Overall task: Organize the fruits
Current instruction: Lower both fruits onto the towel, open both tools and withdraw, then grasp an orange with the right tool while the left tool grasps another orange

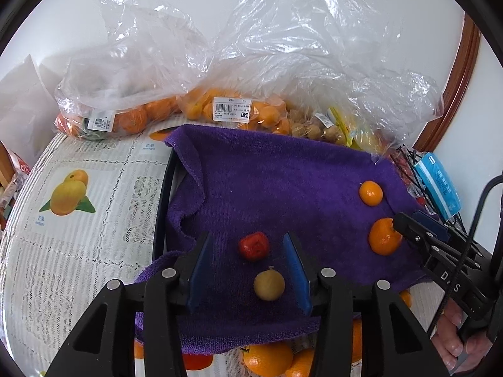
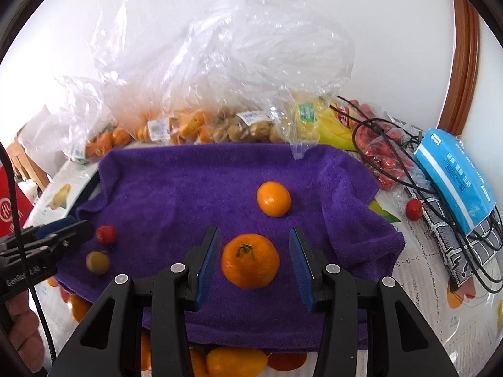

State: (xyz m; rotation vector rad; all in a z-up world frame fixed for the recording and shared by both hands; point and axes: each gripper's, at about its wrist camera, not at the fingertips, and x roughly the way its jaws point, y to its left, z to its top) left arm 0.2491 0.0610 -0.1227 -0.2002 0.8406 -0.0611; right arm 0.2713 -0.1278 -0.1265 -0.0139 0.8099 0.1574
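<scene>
Here our left gripper [image 1: 248, 270] stands released around the yellow berry [image 1: 269, 283] and our right gripper [image 2: 255, 264], released too, straddles the mandarin [image 2: 250, 260] (near edge of the purple towel [image 1: 283, 182]); we should centre before squeezing gently.

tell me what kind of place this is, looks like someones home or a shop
Most likely a home dining table after a grocery run. A lace tablecloth with fruit pictures covers it, price-labelled bags of fruit line the wall, and a purple towel is spread out with a few loose fruits on it.
</scene>
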